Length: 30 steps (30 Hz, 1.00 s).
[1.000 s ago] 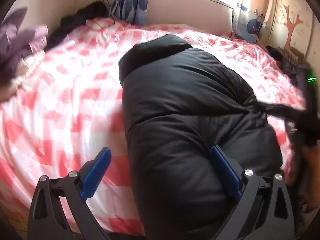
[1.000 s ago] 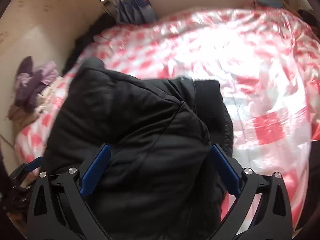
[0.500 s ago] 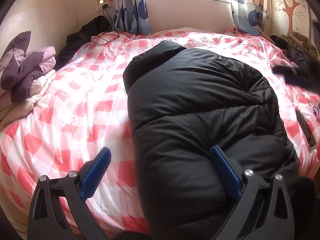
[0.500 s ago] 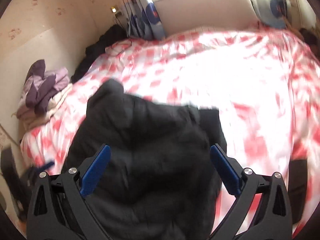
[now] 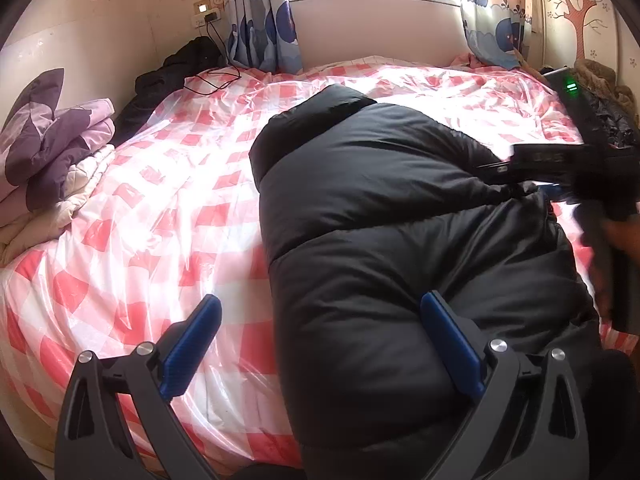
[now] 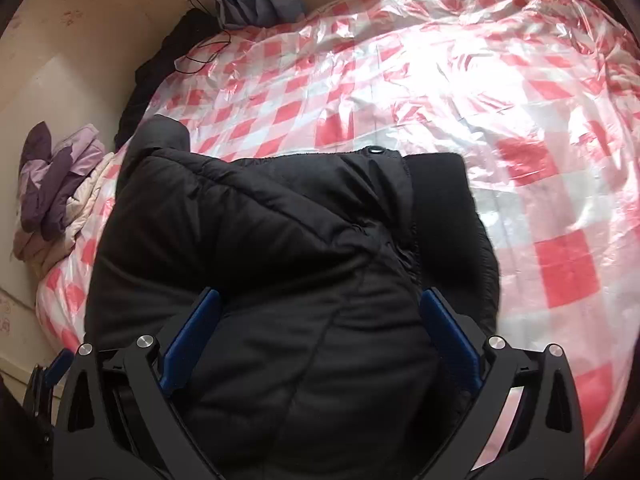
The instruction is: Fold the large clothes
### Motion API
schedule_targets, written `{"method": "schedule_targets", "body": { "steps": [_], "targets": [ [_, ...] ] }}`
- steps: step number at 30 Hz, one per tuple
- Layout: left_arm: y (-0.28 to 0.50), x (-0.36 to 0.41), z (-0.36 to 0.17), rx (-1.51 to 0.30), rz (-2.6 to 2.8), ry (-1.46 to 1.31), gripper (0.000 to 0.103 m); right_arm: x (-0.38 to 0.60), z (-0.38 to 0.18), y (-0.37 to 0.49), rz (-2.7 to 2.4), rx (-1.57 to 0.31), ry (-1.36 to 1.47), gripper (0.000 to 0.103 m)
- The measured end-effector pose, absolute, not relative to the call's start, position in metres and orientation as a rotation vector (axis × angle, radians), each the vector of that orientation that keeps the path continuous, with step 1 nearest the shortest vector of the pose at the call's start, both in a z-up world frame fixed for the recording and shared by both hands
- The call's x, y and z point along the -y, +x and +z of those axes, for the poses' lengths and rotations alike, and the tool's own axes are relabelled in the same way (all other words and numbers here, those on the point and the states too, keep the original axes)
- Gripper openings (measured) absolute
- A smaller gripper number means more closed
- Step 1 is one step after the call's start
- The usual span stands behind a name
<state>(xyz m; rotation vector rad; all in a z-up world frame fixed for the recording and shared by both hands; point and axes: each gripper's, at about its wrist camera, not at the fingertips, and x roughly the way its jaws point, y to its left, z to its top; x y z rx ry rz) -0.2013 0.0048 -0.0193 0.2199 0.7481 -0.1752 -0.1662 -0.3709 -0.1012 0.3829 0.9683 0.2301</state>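
A black puffer jacket (image 5: 384, 216) lies folded in a thick bundle on the bed's red-and-white checked cover (image 5: 152, 184). My left gripper (image 5: 320, 340) hangs open over the jacket's near left edge, with nothing between its blue pads. In the left wrist view the right gripper (image 5: 516, 170) comes in from the right edge and rests on the jacket's right side. In the right wrist view the jacket (image 6: 280, 240) fills the near frame, and my right gripper (image 6: 320, 336) is spread open just above its folded top layer.
Folded purple and cream bedding (image 5: 52, 160) is piled at the bed's left edge. Dark clothes (image 5: 176, 72) and a charger cable (image 5: 212, 80) lie at the far left corner by the wall. More dark garments (image 5: 604, 120) sit at the right edge. Curtains (image 5: 260, 28) and the window close off the far side.
The right gripper swung up and away half a second ago, then came back down low over the jacket's right side. The left gripper has barely moved.
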Motion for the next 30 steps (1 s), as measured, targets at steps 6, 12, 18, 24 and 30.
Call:
{"method": "schedule_targets", "body": {
  "steps": [6, 12, 18, 24, 30],
  "targets": [
    [-0.203, -0.004, -0.019, -0.743, -0.169, 0.225, 0.096, 0.374, -0.104, -0.206, 0.231, -1.010, 0.338, 0.096],
    [-0.210, -0.002, -0.013, -0.733, -0.154, 0.261, 0.096, 0.395, -0.104, -0.233, 0.235, -1.012, 0.406, 0.096],
    [-0.216, -0.001, -0.007, -0.723, -0.158, 0.273, 0.096, 0.405, -0.107, -0.256, 0.231, -1.033, 0.440, 0.096],
    [-0.217, -0.002, -0.008, -0.731, -0.163, 0.251, 0.096, 0.403, -0.137, -0.258, 0.263, -1.102, 0.531, 0.096],
    [-0.216, -0.002, -0.009, -0.727, -0.161, 0.244, 0.096, 0.390, -0.159, -0.248, 0.293, -1.097, 0.613, 0.097]
  ]
}}
